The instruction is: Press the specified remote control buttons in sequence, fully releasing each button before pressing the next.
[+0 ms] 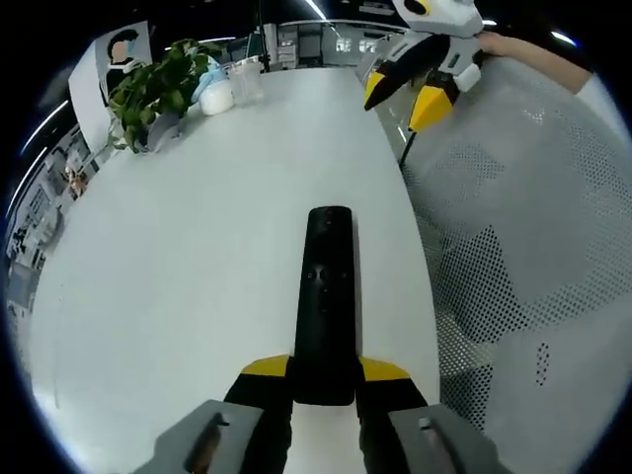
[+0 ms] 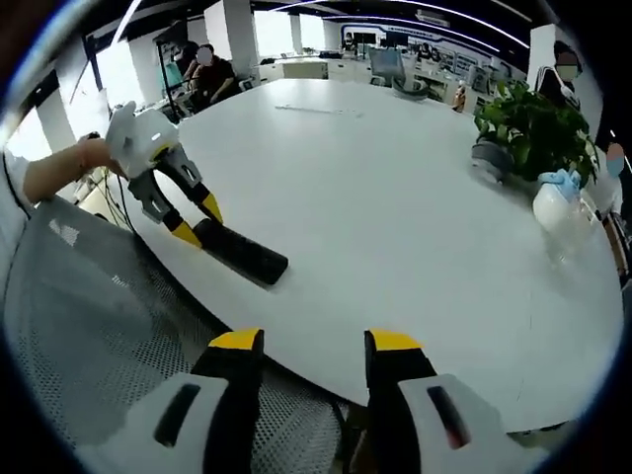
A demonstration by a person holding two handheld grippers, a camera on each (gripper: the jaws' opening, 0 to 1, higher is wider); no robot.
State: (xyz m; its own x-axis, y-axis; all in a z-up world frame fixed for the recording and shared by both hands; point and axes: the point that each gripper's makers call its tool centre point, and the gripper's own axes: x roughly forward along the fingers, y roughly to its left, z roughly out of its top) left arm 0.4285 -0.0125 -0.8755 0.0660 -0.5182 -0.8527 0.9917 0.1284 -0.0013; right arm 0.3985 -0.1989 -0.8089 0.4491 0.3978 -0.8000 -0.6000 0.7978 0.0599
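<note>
the left gripper (image 1: 324,380) is clamped on the near end of the black remote control (image 1: 325,301), which lies on the white table (image 1: 197,257) near its right edge. the right gripper (image 2: 314,351) hovers off the table's edge, jaws apart, holding nothing.

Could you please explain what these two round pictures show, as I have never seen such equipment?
A person holds a hand tool with two yellow-tipped jaws in each hand, and a camera rides on each. The left gripper view looks along the left tool, whose jaws grip a black remote control lying on the white table. The right gripper view looks along the right tool, open and holding nothing, raised off the table edge. A potted plant and a white spray bottle stand at the far side.
</note>
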